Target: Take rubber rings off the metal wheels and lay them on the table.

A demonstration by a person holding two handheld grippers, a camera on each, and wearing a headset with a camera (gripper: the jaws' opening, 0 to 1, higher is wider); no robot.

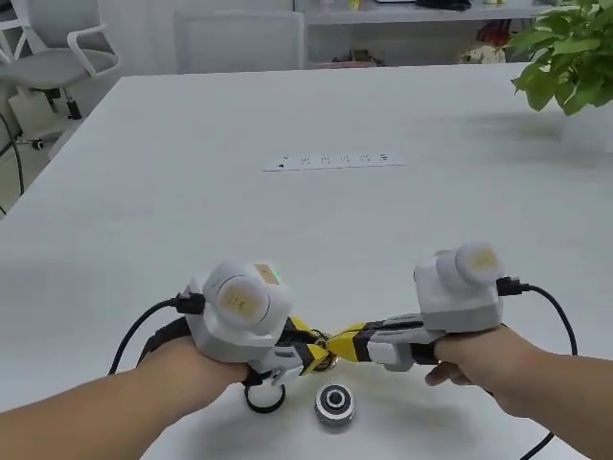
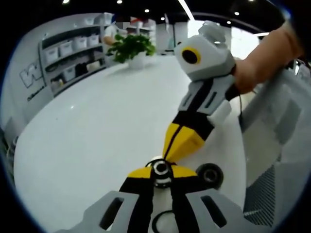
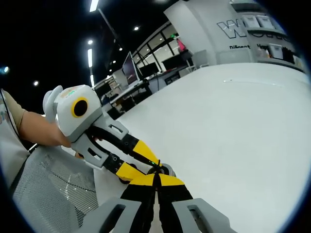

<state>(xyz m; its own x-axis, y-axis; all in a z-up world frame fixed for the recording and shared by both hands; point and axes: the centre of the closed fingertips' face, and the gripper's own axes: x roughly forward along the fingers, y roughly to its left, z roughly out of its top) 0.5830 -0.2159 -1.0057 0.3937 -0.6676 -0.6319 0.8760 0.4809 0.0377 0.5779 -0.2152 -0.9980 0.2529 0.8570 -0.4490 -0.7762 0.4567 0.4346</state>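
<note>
Black rubber told the score: one ring (image 1: 262,401) lay freed on the white bench (image 1: 287,220), just left of a spare wheel (image 1: 334,402) that apparently kept its band. Above the spare wheel, the left gripper (image 2: 161,172) clamped a held wheel (image 2: 161,167). The right gripper (image 3: 156,176), jaws pinched together, met it.

Table (image 1: 192,192) open; power strip (image 1: 333,161) midway; loose wheel (image 1: 334,403) nearside.
</note>
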